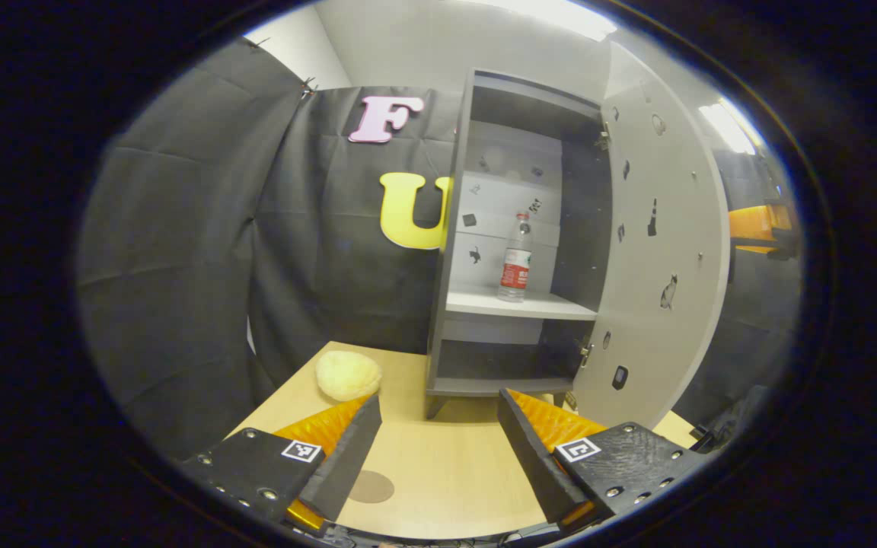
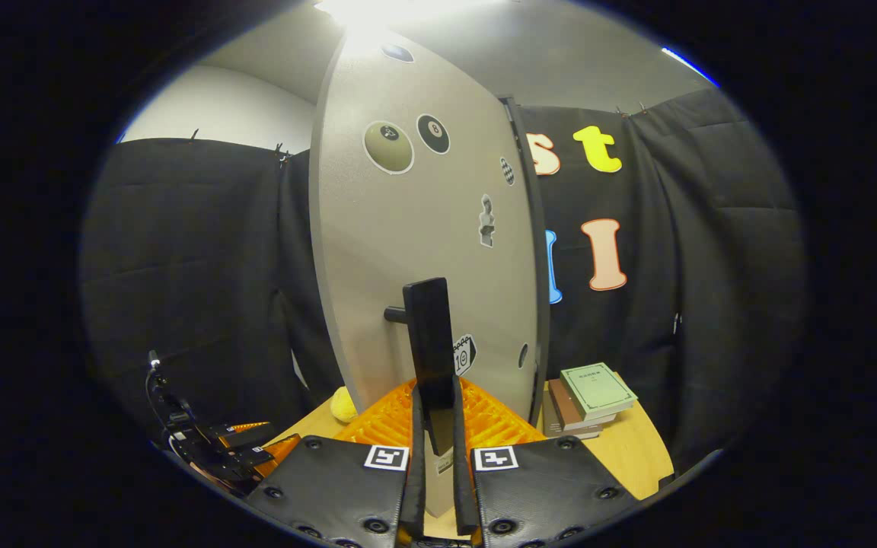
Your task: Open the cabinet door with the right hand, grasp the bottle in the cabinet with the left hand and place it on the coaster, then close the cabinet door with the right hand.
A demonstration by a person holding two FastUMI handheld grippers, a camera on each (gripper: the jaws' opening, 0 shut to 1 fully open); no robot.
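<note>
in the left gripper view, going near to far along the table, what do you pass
left gripper with its fingers apart → coaster on the table → yellow sponge-like lump → foot of the cabinet with its door swung open → bottle upright on the shelf.

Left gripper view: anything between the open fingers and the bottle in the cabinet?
Nothing visible. The grey cabinet door is swung aside, and the clear plastic bottle with red label stands alone on the shelf, beyond the open left gripper.

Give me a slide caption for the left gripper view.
Open left gripper faces the cabinet, door swung open, bottle upright on the shelf.
</note>
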